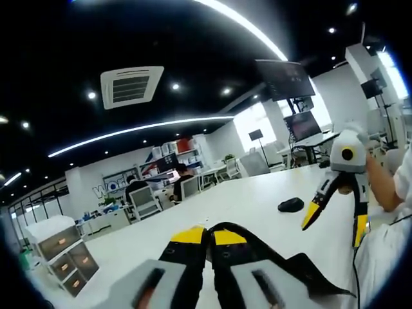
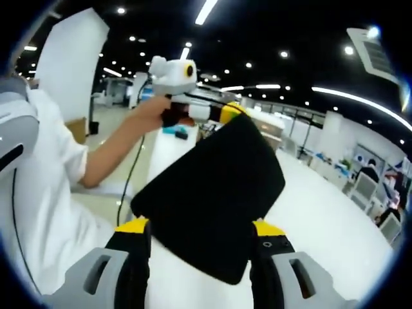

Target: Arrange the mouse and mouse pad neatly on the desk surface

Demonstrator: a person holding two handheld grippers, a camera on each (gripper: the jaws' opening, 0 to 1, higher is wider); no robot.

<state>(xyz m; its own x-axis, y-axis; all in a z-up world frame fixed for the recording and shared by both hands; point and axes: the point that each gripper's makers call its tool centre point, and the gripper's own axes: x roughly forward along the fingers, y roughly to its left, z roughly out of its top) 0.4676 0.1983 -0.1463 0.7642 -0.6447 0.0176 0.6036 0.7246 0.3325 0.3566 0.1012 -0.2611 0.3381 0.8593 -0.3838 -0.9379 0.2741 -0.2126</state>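
I have the mouse pad (image 2: 215,199) pinched at one edge in my left tool (image 1: 207,237), whose jaws are pressed together on it; in the right gripper view the pad hangs lifted above the white counter (image 2: 322,219), tilted, with that left tool (image 2: 222,111) gripping its far corner. My right tool (image 2: 199,241) stands with its jaws wide apart on either side of the pad's near edge, gripping nothing; the left gripper view shows the same right tool (image 1: 331,215) spread open and hanging over the counter (image 1: 238,206). The mouse (image 1: 291,205) sits on the counter beyond the pad, near the right tool's tips and well apart from the pad.

I judge the step in hand to be carrying the pad to its place. Next I should lower it flat onto the counter, square to the edge, release it, then fetch the mouse with the free right tool and set it on the pad.
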